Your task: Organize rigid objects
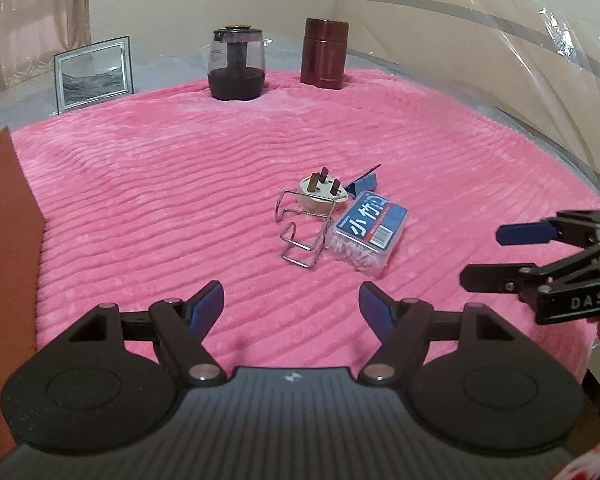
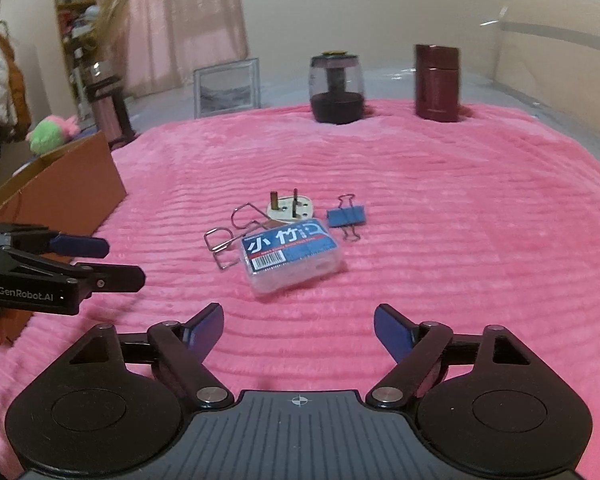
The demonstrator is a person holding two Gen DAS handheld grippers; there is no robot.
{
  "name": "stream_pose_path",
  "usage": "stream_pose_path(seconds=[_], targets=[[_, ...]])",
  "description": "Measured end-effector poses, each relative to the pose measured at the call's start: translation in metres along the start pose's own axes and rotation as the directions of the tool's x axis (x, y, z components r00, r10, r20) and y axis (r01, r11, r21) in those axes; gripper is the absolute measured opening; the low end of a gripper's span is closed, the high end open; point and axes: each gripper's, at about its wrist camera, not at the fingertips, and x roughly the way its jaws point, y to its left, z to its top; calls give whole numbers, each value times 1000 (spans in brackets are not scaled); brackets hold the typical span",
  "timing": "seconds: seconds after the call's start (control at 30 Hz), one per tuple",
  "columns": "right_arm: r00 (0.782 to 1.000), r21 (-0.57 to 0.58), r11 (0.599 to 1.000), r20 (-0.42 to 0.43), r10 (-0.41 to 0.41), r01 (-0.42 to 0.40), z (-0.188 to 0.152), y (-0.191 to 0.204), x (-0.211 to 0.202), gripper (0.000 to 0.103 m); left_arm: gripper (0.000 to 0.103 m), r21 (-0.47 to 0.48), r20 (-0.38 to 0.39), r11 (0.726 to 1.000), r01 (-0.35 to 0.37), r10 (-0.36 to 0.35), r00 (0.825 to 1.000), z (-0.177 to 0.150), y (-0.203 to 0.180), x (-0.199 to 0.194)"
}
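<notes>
Both grippers, left [image 1: 291, 306] and right [image 2: 299, 330], hang open and empty over the pink blanket [image 1: 160, 200]; plug adapter [image 2: 290, 208], toothpick box [image 2: 291, 254], binder clip [image 2: 346, 216] and wire rack [image 2: 230, 236] remain clustered mid-blanket, apparently unsorted.

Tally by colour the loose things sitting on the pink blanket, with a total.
Blue: 2, the binder clip and the blue-labelled clear box
White: 1, the plug adapter
Silver: 1, the wire holder
Dark: 1, the glass teapot
Maroon: 1, the flask
Total: 6
</notes>
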Motion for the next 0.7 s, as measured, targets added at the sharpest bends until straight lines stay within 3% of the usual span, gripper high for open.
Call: stream_pose_path(seconds=[0.4,0.7], targets=[[995,-117,989,-57,84,-90,29,-14,72,93,72,20,-18,1000,-11,12,1000,7,15,37],[988,-189,974,-114,108,-128,38,-14,109,93,72,3,-16,1000,3,-3,1000,11,20,49]])
